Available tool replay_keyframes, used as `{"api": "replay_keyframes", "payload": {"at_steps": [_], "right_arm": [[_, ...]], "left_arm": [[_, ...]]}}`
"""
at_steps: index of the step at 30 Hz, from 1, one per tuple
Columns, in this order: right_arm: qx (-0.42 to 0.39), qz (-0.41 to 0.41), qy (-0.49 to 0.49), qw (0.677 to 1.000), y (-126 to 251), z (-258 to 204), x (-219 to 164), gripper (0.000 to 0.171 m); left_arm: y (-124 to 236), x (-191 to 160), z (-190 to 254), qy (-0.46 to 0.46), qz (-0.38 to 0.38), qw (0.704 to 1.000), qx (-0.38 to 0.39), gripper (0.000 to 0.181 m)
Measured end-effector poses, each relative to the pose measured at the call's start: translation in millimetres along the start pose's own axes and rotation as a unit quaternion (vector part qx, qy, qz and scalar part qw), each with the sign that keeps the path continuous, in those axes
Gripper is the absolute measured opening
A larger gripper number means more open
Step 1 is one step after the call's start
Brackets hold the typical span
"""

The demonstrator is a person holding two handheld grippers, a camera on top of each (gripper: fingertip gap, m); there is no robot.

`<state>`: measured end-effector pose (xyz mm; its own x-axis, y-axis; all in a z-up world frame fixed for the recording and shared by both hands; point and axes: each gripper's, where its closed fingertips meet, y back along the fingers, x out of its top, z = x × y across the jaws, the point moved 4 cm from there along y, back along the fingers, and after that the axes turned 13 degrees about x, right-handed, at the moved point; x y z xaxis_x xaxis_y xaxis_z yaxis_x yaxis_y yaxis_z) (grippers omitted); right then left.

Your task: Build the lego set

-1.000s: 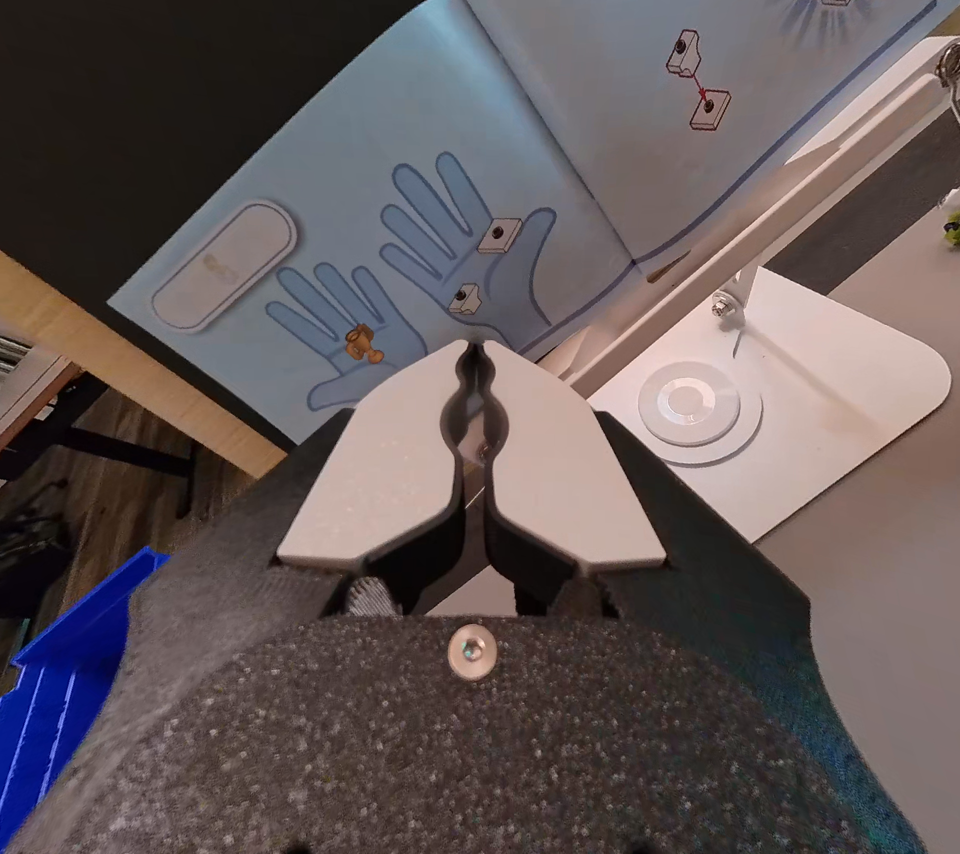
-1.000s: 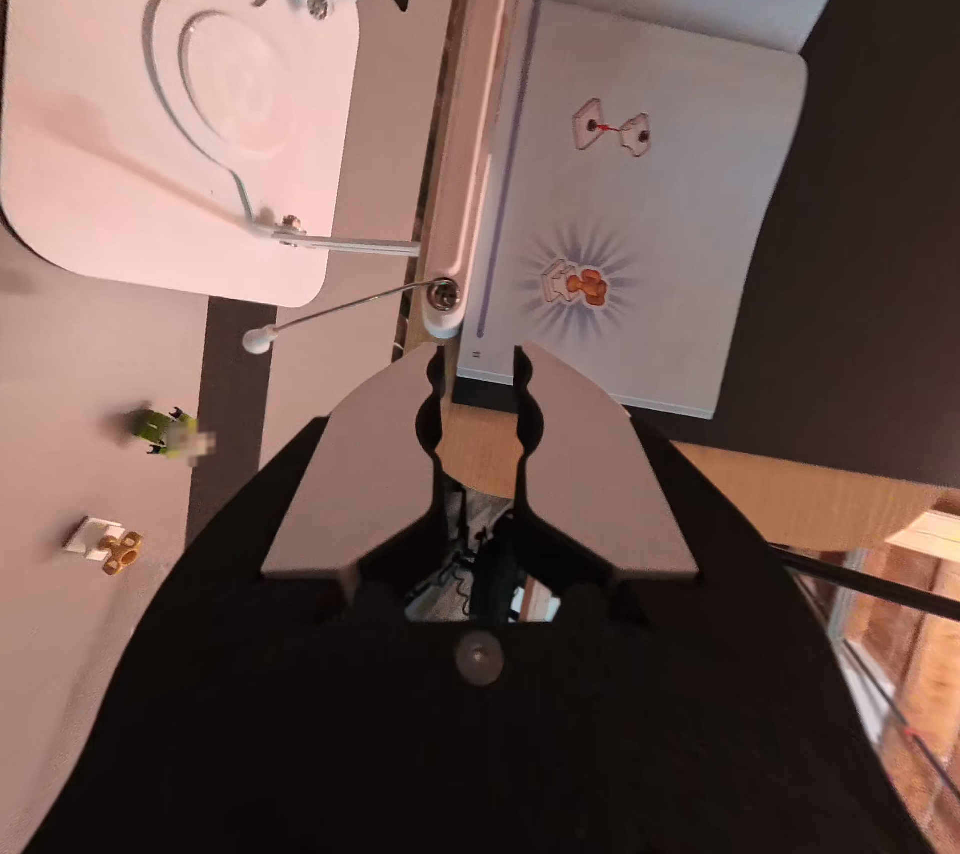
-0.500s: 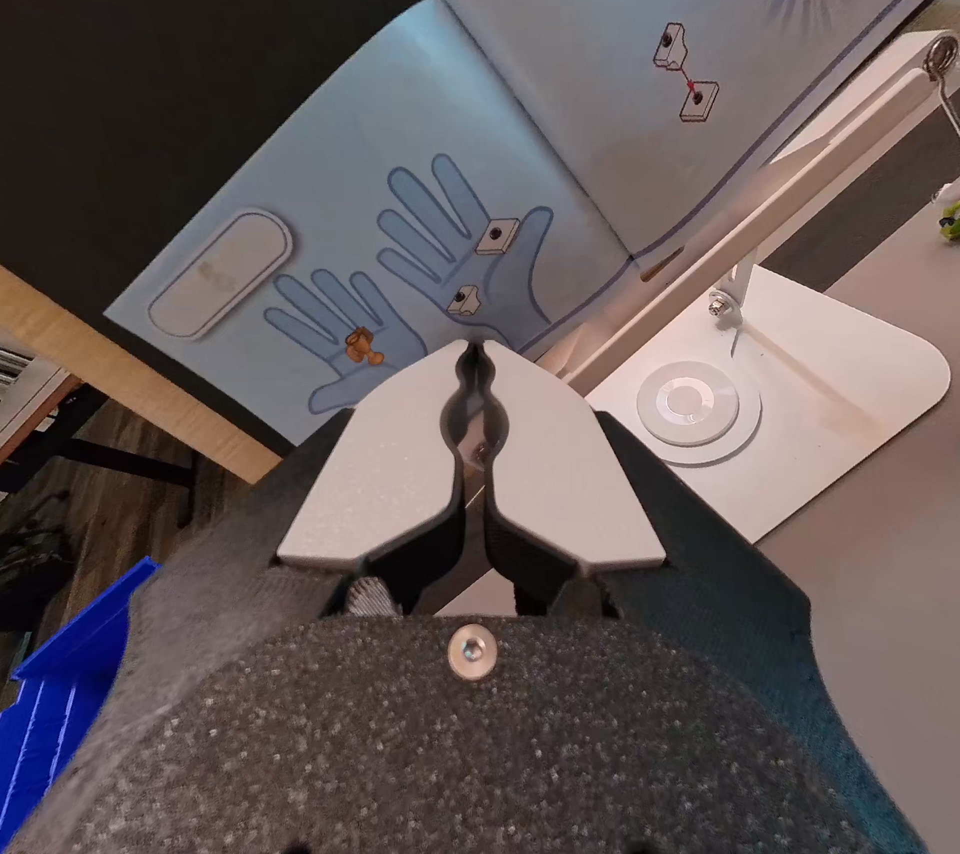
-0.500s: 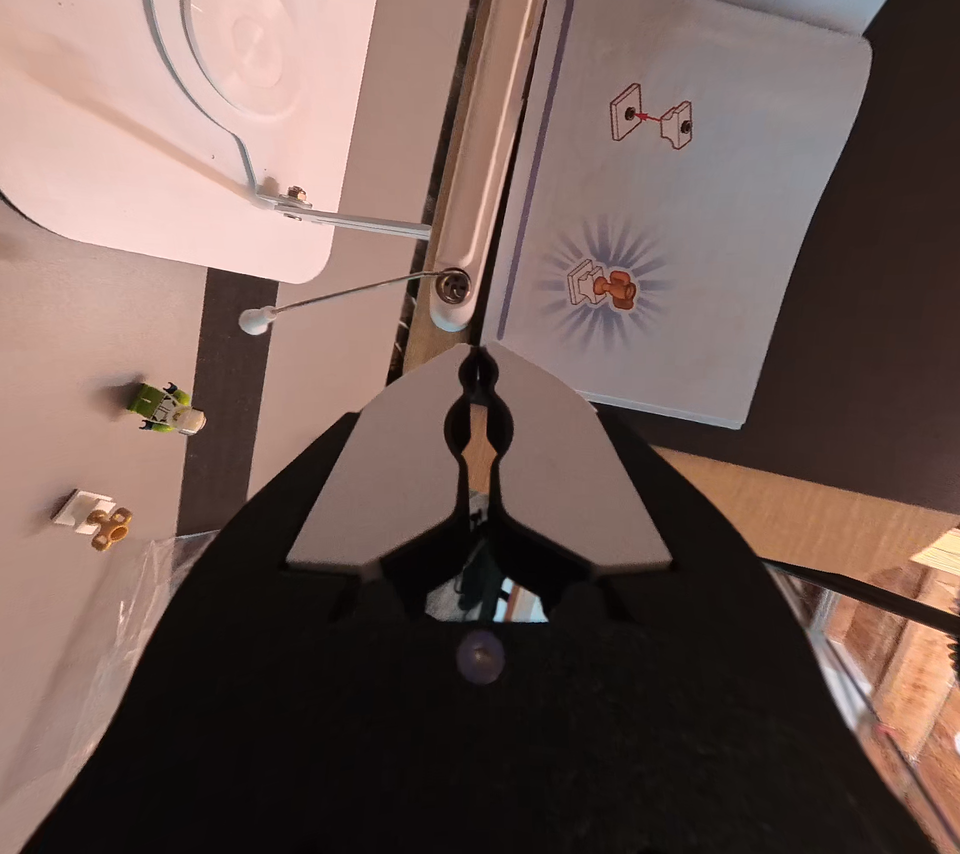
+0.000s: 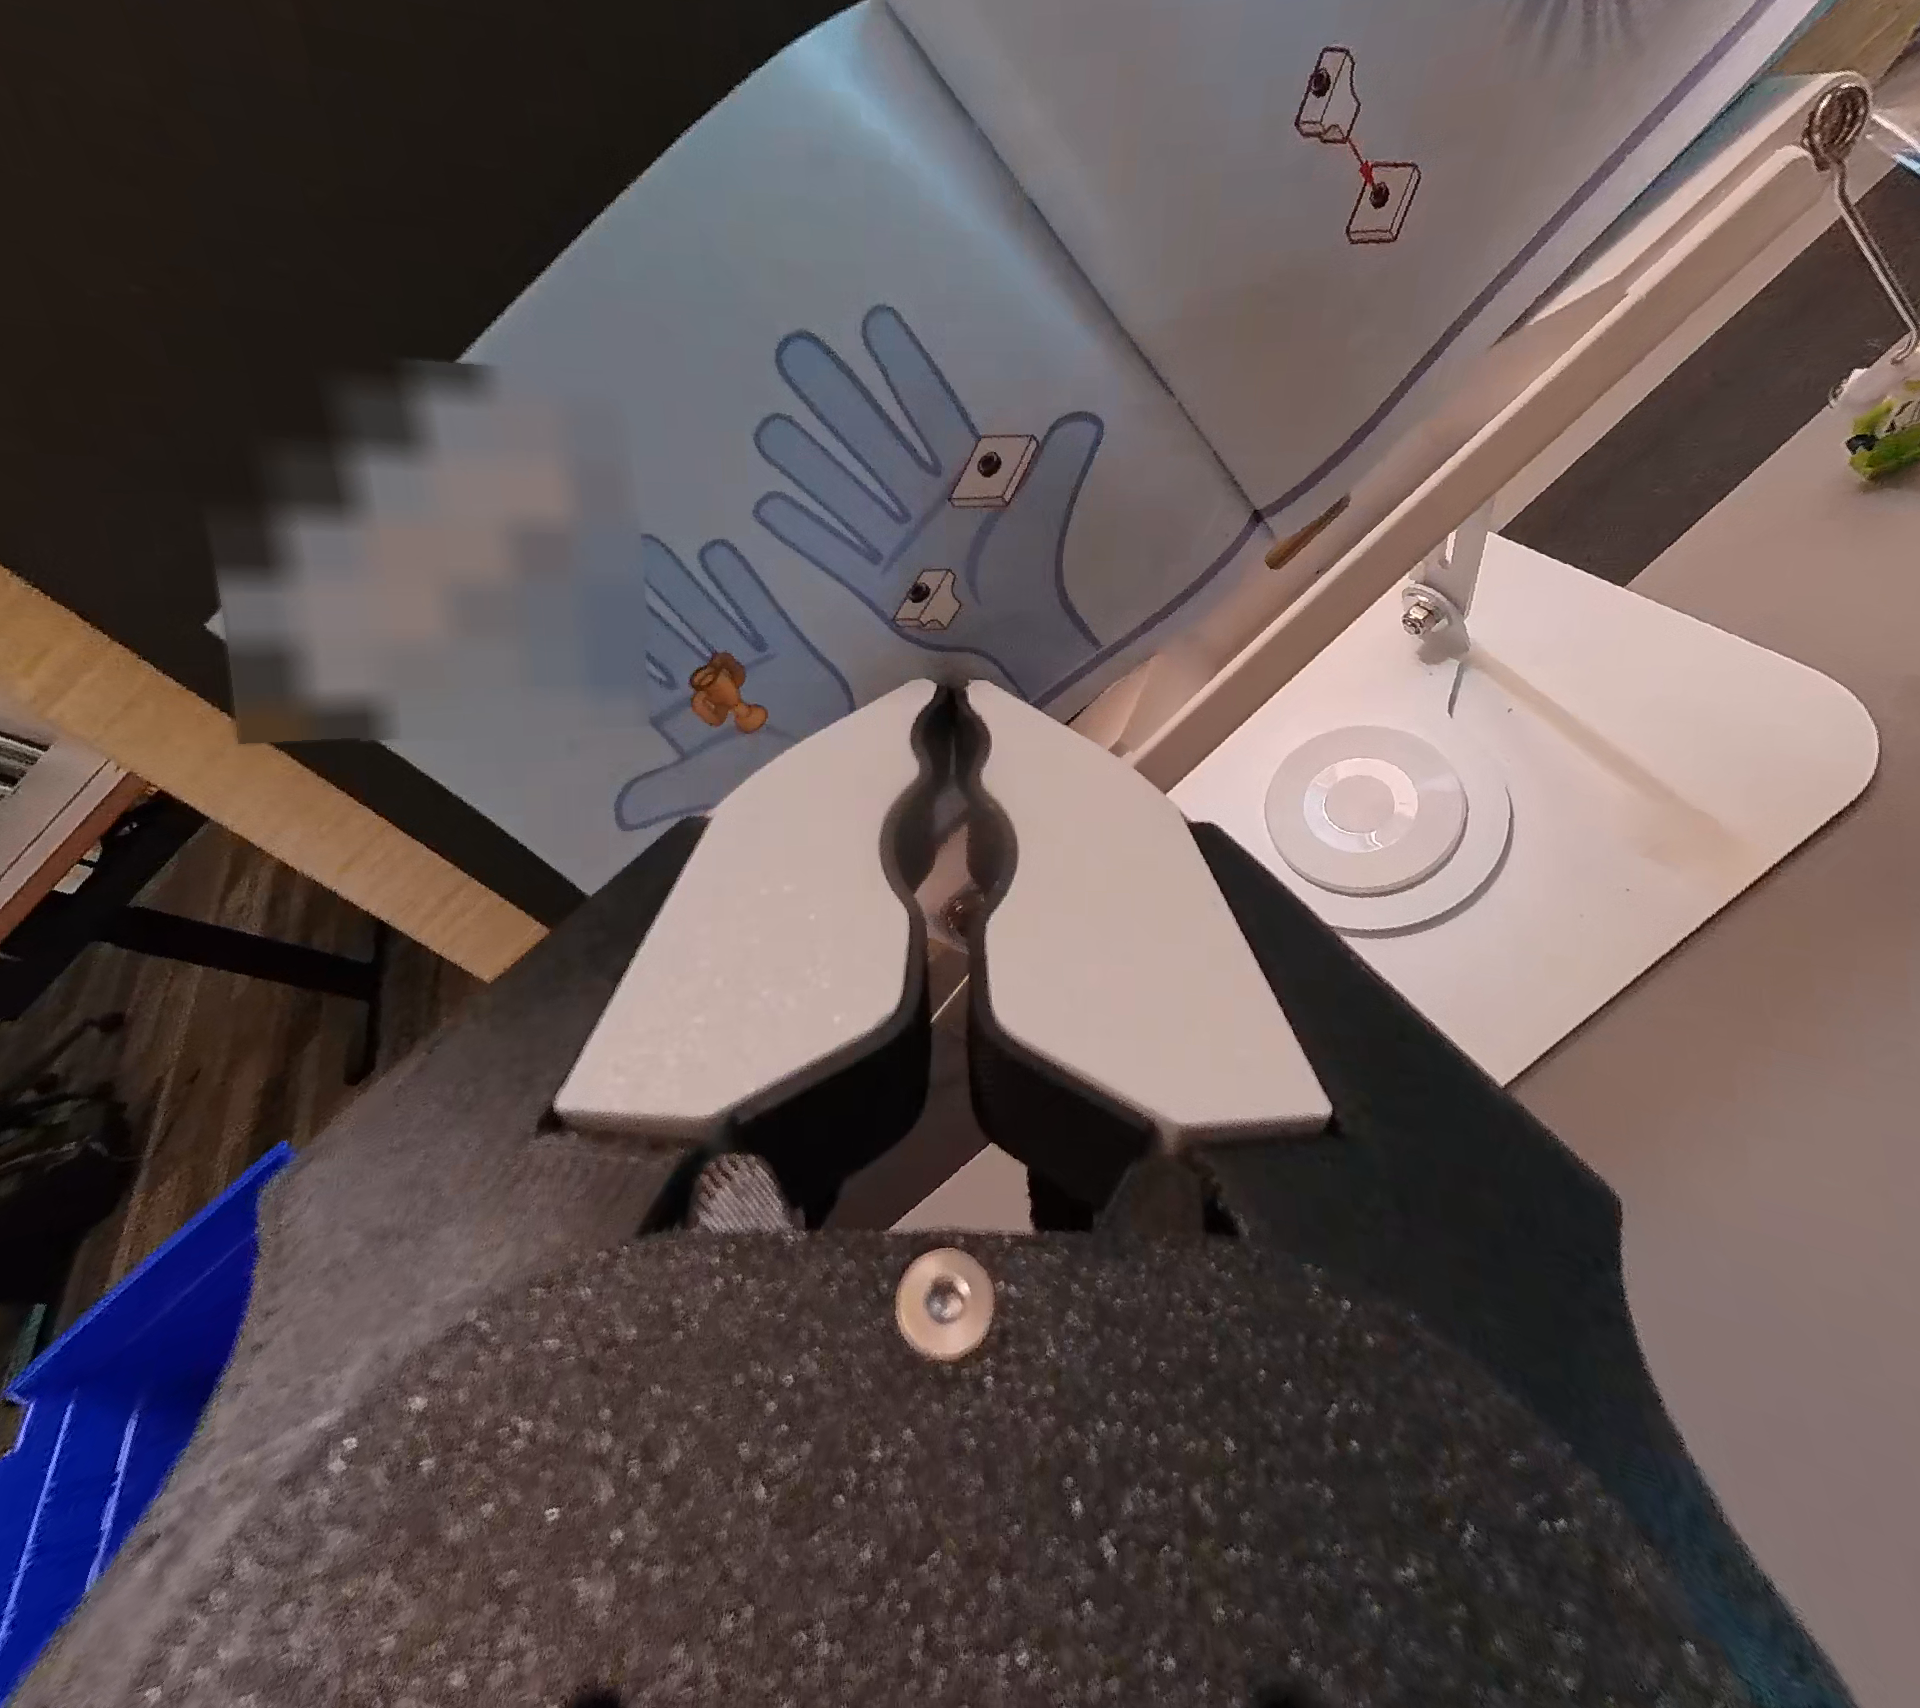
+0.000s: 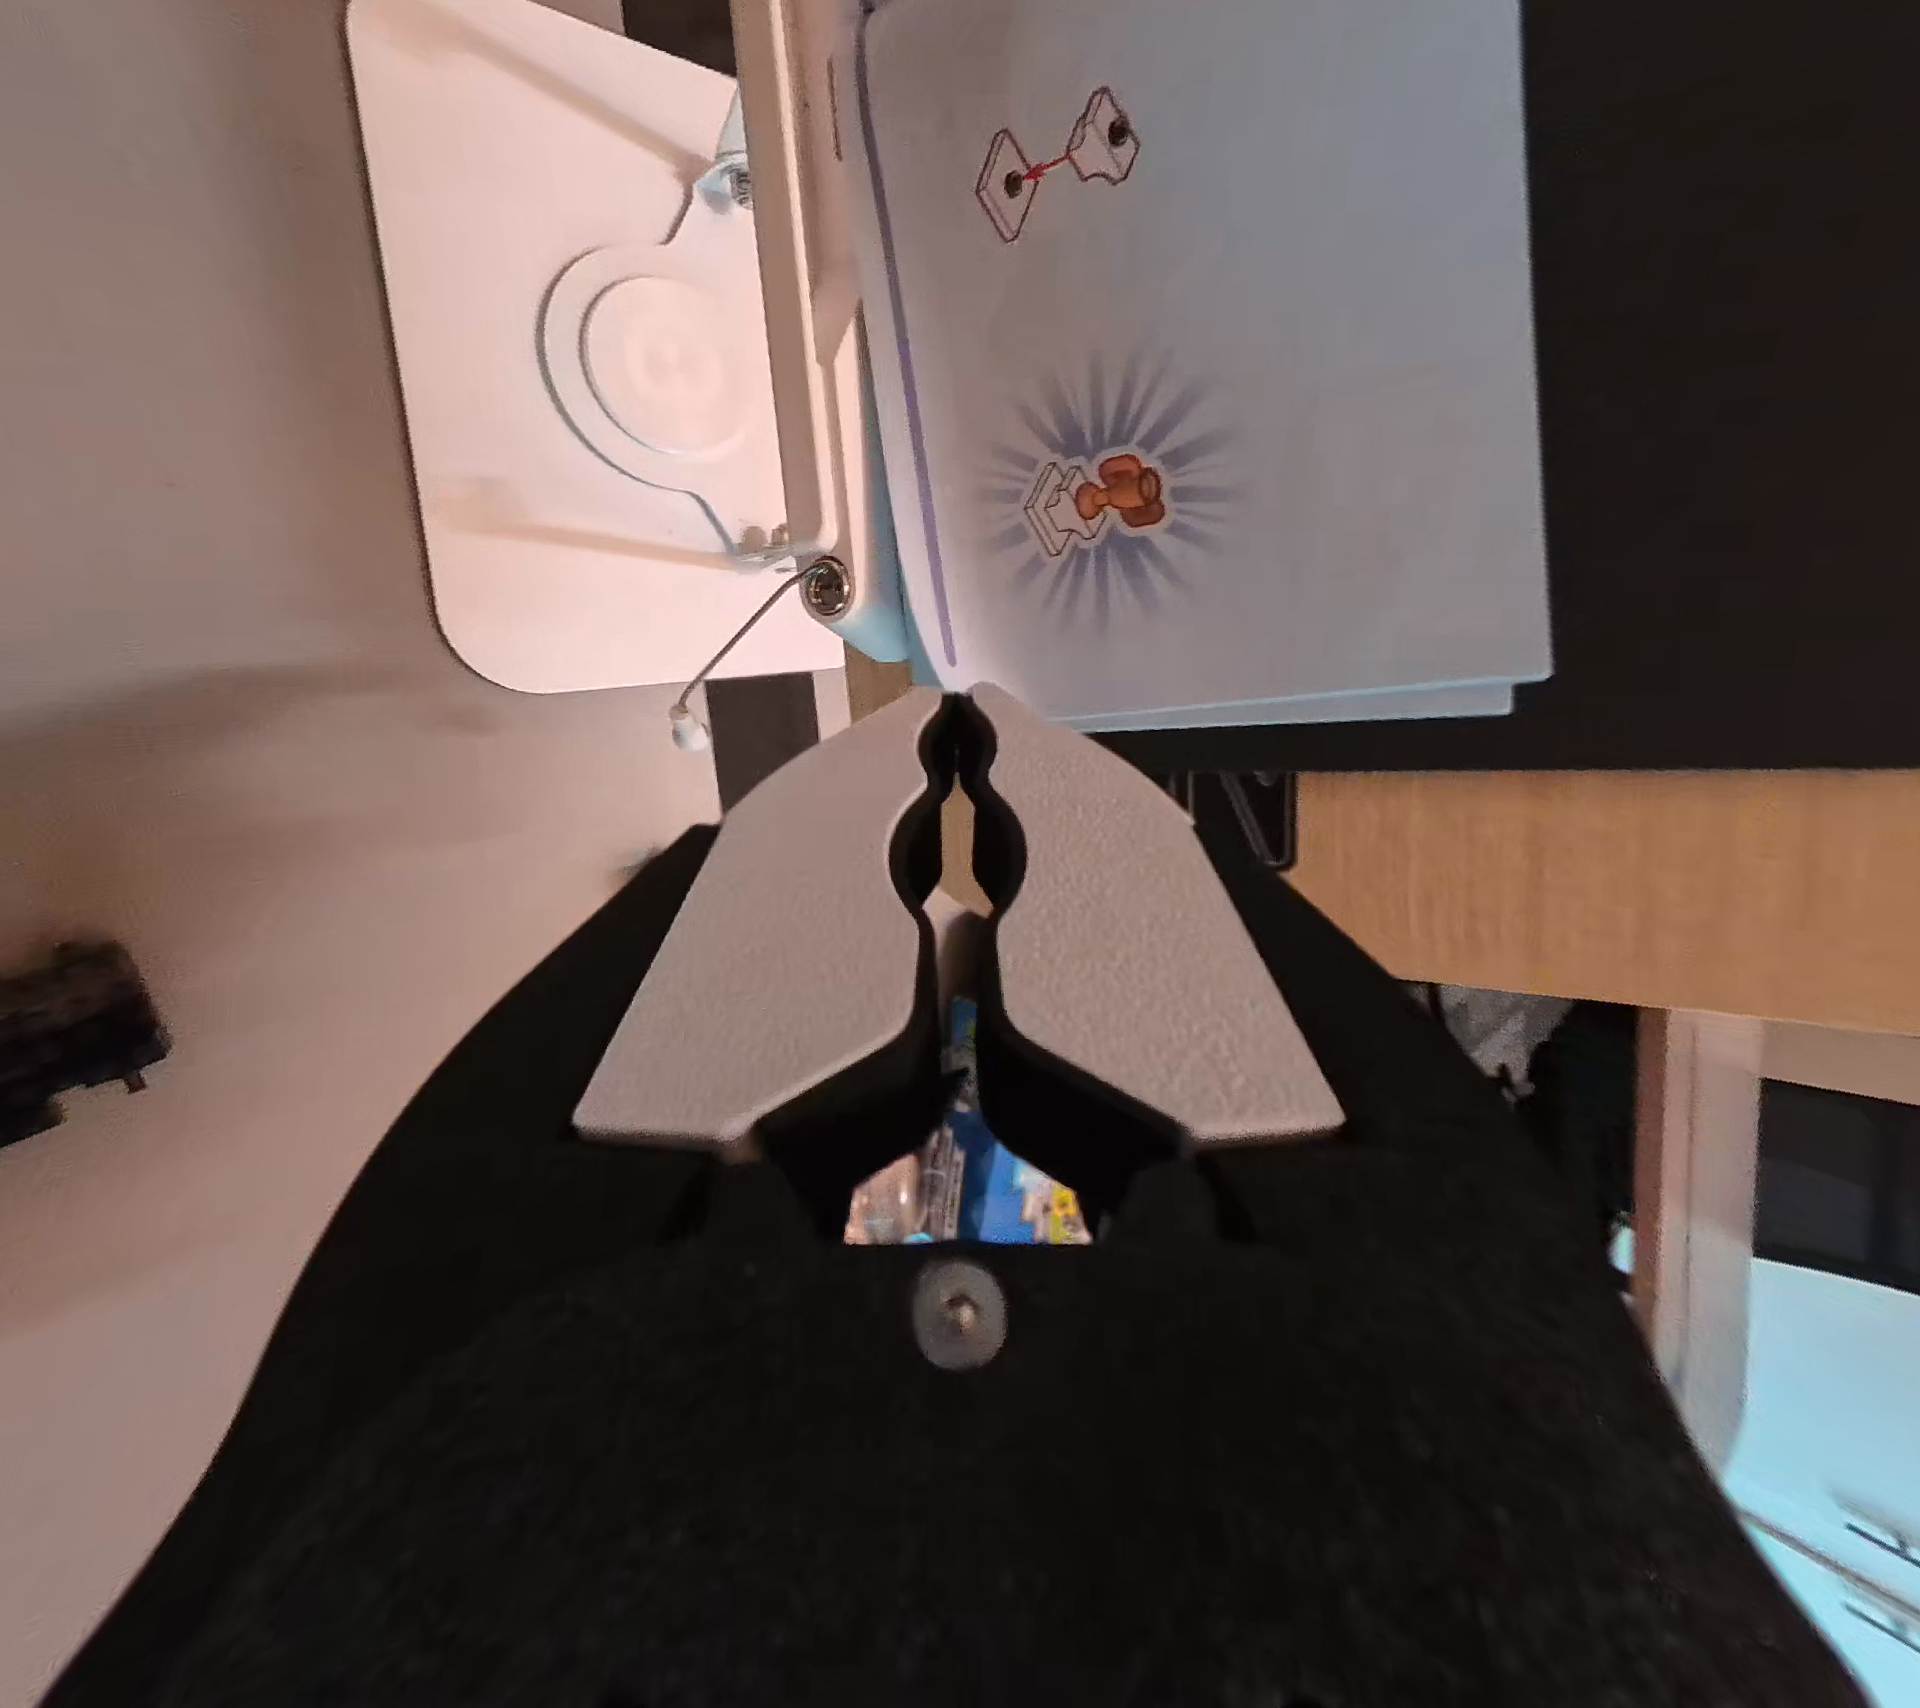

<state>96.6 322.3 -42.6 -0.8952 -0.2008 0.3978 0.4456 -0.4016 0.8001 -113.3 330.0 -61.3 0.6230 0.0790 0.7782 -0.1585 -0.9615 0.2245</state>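
The open blue instruction booklet point(image 5: 1091, 224) leans on a white stand point(image 5: 1704, 785). My left gripper point(image 5: 948, 700) is shut, with nothing seen between its fingers. Its tips are in front of the lower edge of the booklet's left page. My right gripper point(image 6: 961, 704) is also shut, with nothing seen between its fingers. Its tips are at the near lower corner of the booklet's right page point(image 6: 1247, 308); I cannot tell whether they touch it. A small green minifigure point(image 5: 1886, 453) lies on the grey table at the far right of the left wrist view.
The stand's flat white base point(image 6: 499, 287) lies on the table, and a thin wire page clip point(image 6: 727, 650) sticks out from the stand. A dark studded piece point(image 6: 62, 1045) sits at the left edge. A blue bin point(image 5: 125, 1409) is at lower left. A wooden table edge point(image 6: 1558, 879) runs behind the booklet. Tip to tip, the grippers are about 20 centimetres apart. From my right tips it is roughly 20 centimetres to the small green minifigure point(image 5: 1886, 453); from my left, 30 centimetres.
My right gripper went from open to shut on air, then swung toward the booklet's corner; the minifigure and a white-and-gold piece left its view. The left gripper stayed shut and barely moved.
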Motion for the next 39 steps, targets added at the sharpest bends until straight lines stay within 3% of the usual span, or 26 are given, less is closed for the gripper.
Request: {"api": "replay_keyframes", "payload": {"at_steps": [8, 27, 39], "right_arm": [[0.002, 0.030, -0.005, 1.000, 2.4, -4.8, 11.6, 0.000], [0.086, 0.108, -0.134, 0.981, 18.9, 6.6, 22.0, 0.000], [0.151, 0.064, -0.176, 0.971, 11.9, 1.6, 4.4, 0.000]], "left_arm": [[2.9, -0.7, 2.7, -0.003, 0.006, 1.000, -0.004, 0.000], [16.2, 0.3, 12.9, -0.007, 0.020, 0.999, -0.030, 0.009], [15.8, -0.2, 12.4, -0.017, 0.017, 0.999, -0.025, 0.010]]}}
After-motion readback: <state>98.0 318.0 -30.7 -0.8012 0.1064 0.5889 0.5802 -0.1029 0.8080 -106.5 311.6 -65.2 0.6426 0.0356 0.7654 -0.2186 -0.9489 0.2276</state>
